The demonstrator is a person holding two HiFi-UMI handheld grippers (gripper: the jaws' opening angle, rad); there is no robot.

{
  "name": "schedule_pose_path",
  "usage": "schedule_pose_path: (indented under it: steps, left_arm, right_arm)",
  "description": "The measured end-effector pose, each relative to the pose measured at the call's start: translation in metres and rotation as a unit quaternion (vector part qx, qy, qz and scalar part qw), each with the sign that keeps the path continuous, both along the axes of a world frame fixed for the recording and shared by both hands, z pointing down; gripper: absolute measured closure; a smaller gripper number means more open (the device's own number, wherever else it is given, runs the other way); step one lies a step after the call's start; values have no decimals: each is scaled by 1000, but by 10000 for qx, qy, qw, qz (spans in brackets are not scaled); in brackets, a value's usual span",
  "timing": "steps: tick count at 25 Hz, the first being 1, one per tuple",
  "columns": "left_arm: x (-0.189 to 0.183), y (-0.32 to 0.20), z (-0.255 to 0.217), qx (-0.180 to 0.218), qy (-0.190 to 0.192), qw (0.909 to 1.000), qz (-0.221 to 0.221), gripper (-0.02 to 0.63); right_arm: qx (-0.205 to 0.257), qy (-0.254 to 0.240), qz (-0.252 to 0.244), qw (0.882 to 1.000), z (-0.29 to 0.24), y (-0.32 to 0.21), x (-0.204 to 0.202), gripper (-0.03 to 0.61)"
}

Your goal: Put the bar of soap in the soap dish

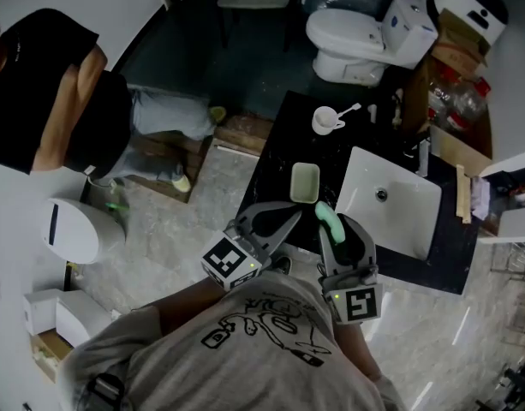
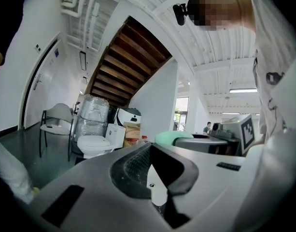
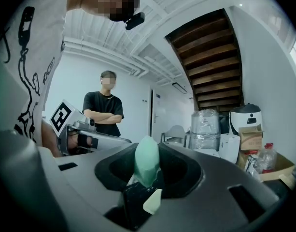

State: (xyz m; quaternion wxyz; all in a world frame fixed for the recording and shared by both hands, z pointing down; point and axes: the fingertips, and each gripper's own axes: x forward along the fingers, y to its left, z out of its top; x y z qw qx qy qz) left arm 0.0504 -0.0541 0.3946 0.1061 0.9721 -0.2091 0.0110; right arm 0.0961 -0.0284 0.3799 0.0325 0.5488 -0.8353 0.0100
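The bar of soap [image 3: 147, 161], pale green, stands on end between the jaws of the right gripper [image 3: 148, 173], which are clamped on its lower half. In the head view it is off the near right corner of the soap dish [image 1: 305, 182], which lies near the counter's [image 1: 275, 157] front edge, left of the sink [image 1: 416, 229]. The left gripper [image 2: 150, 151] has its jaws together with nothing between them. Each gripper's cube [image 1: 230, 259] bears a black-and-white square marker, the only print I can make out.
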Motion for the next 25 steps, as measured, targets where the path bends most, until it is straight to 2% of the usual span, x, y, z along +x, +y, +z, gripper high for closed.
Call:
schedule_pose_path:
  steps: [14, 25]
  left_arm:
    - [11, -19, 31, -81, -248, 9997, 34, 611]
    - [9, -35, 61, -384, -358, 9986, 61, 611]
  right_arm:
    - [-225, 505, -133, 9984, 47, -25, 6, 443]
    - [-350, 642, -140, 9972, 67, -42, -2, 443]
